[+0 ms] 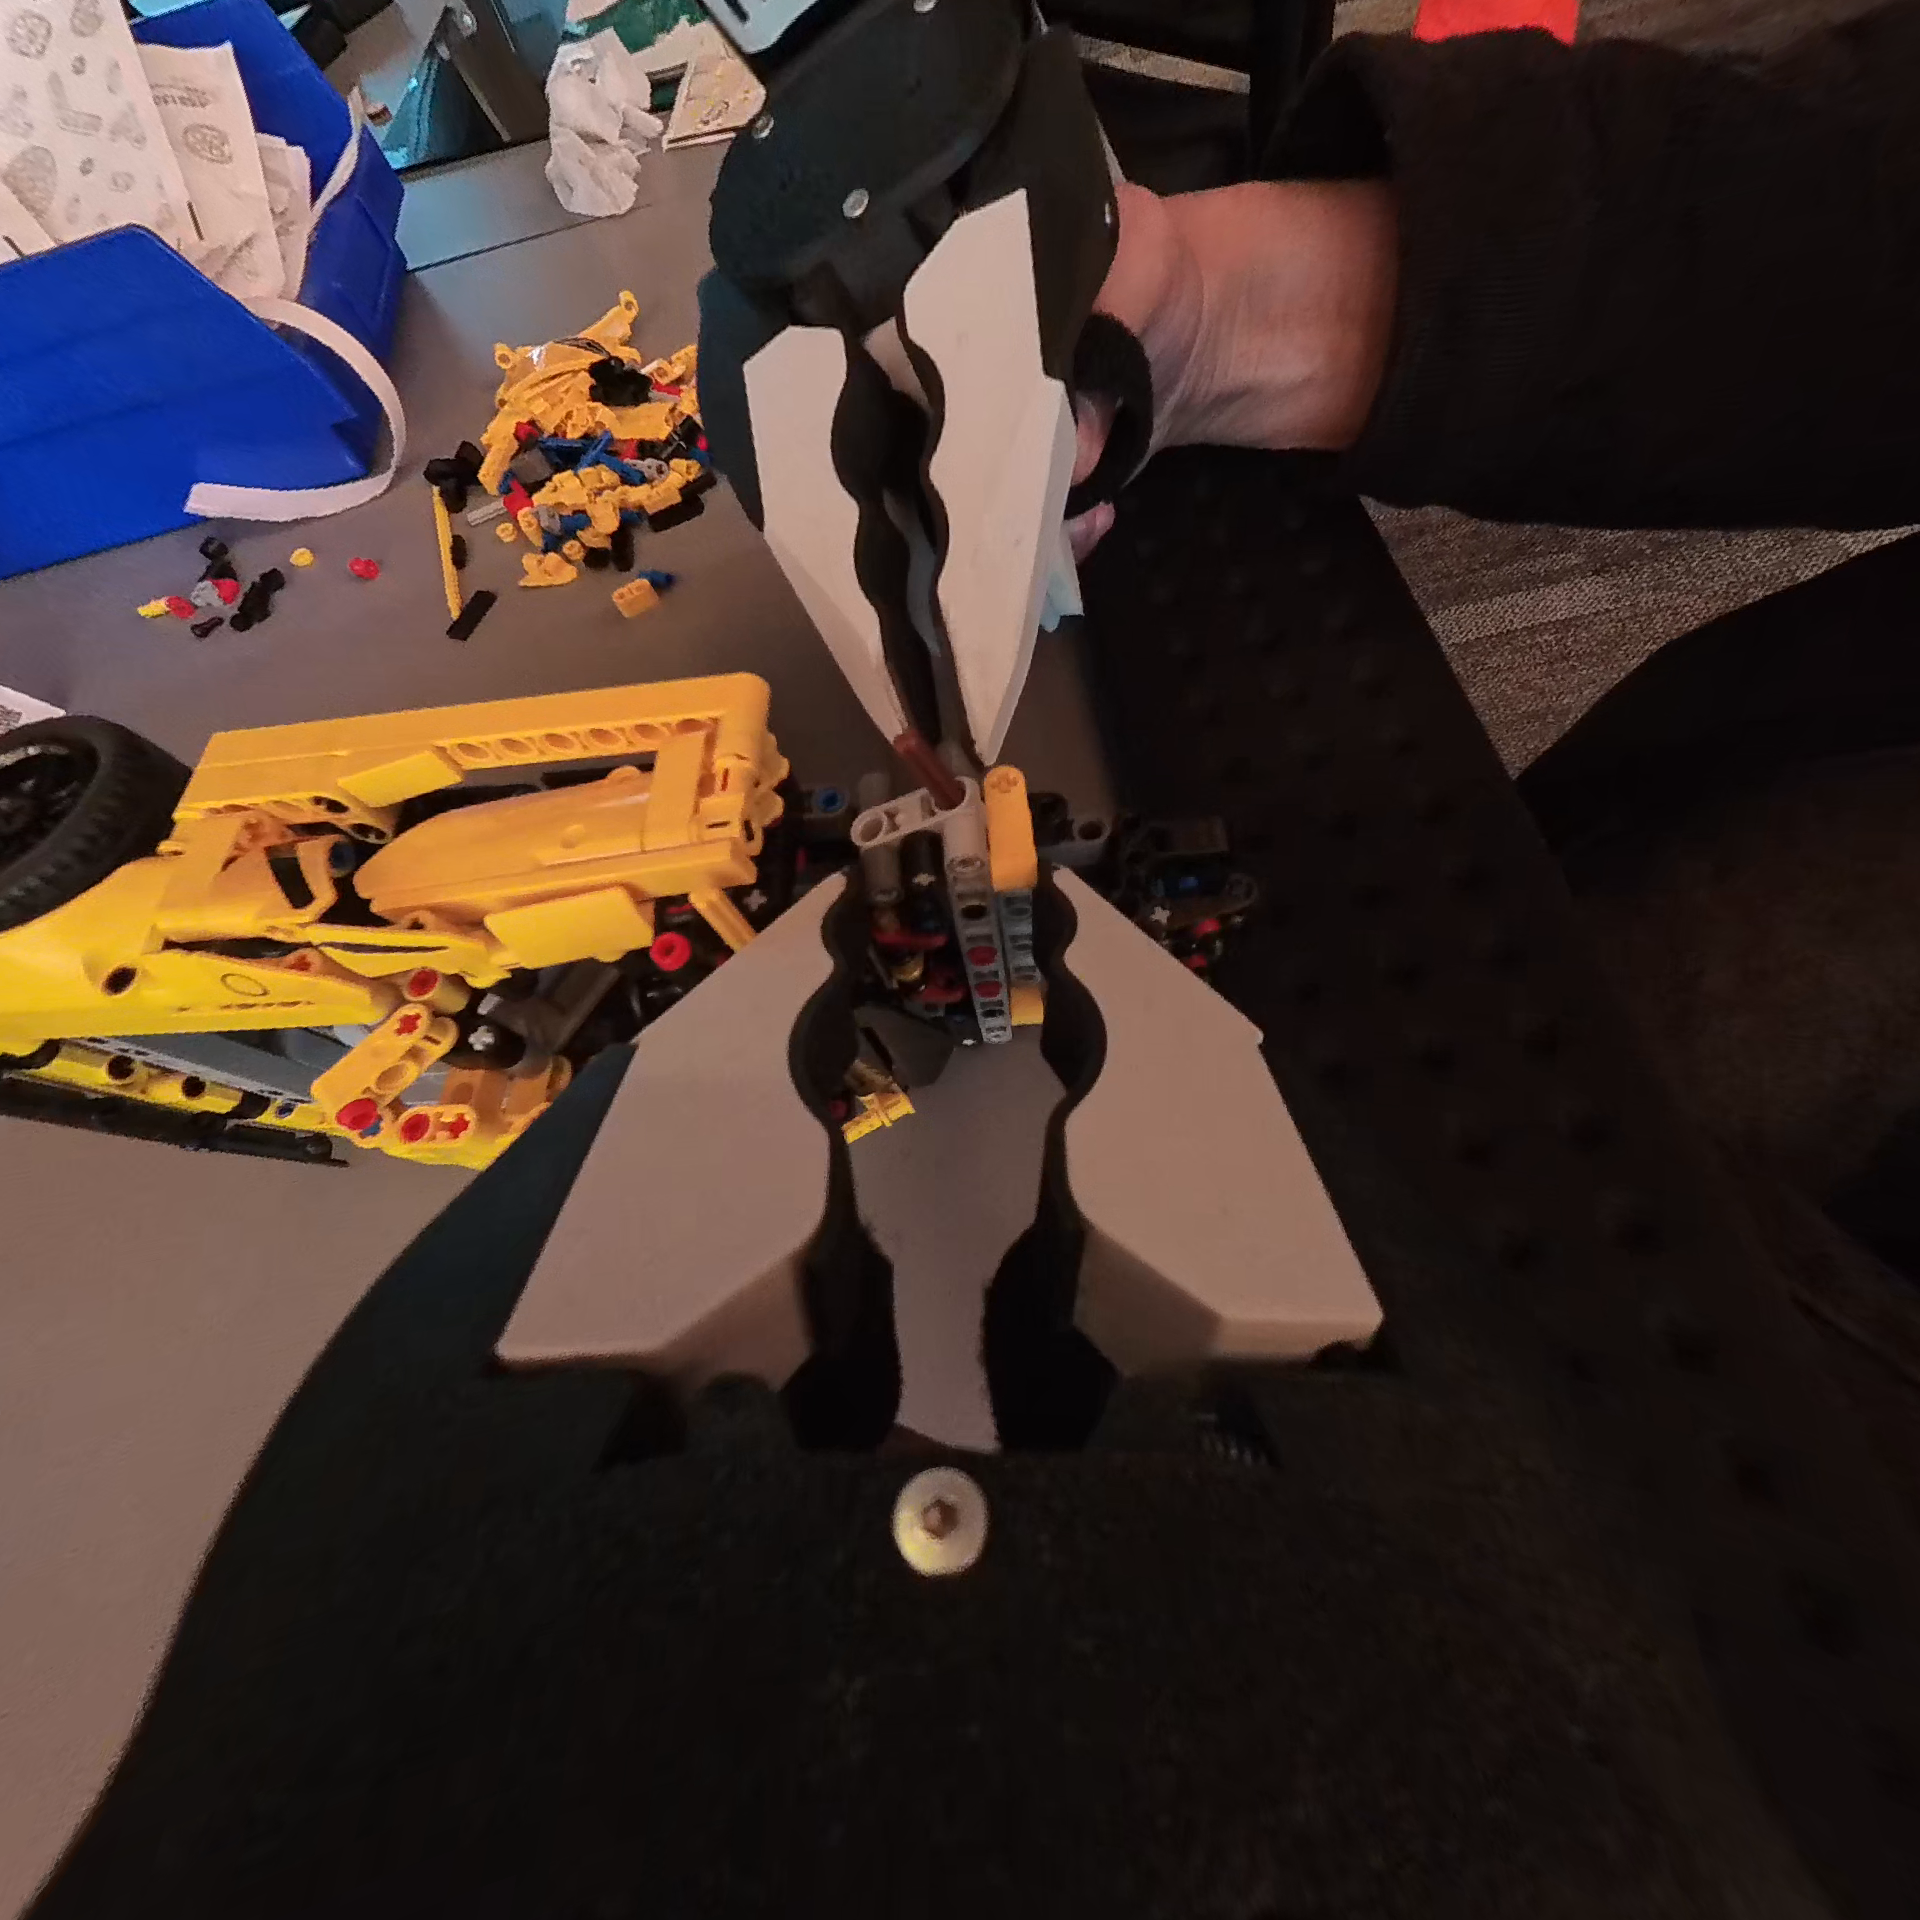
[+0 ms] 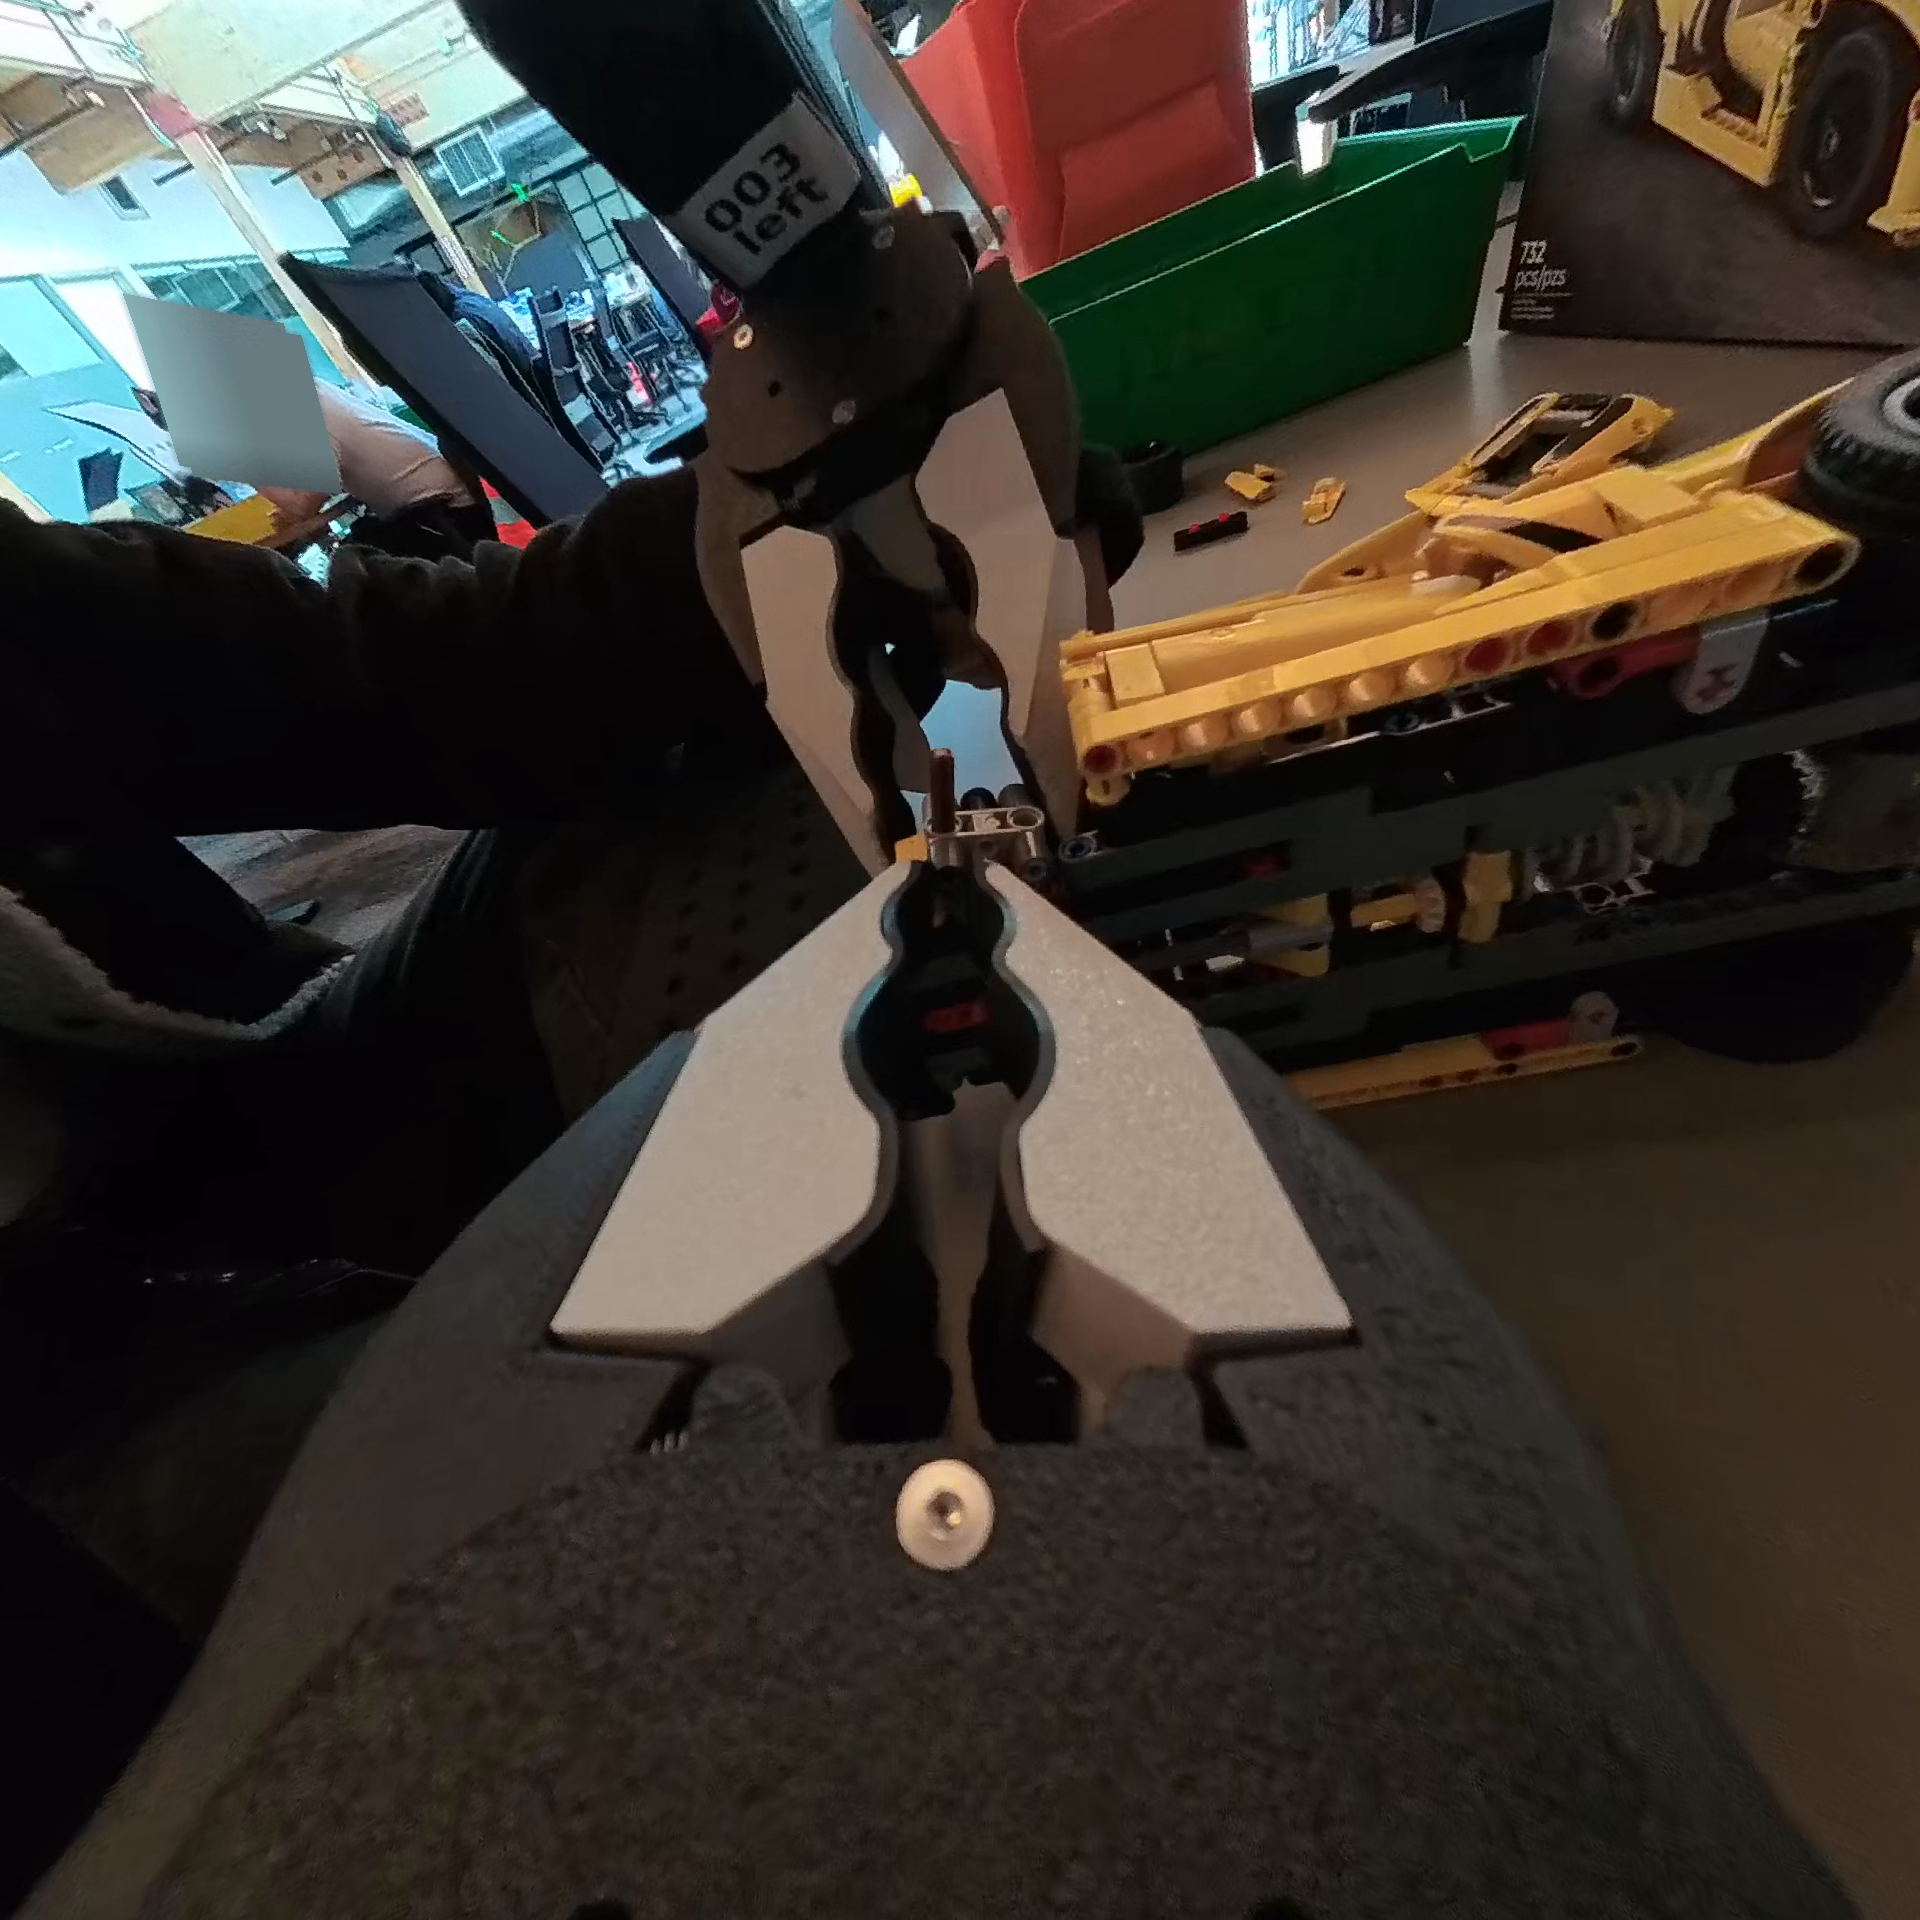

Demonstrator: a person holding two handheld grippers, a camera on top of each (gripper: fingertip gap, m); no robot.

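- The left gripper sits narrow around the grey-and-yellow beam stack at the near end of the yellow brick car, which lies on the grey tabletop.
- The right gripper, angled down from the far side with a hand behind it, pinches a short brown axle whose tip meets a light grey connector atop the stack.
- Farther left lie loose yellow pieces, then a blue bin with paper sheets.
- From the right wrist view, a green bin and the set's box stand beyond the car.
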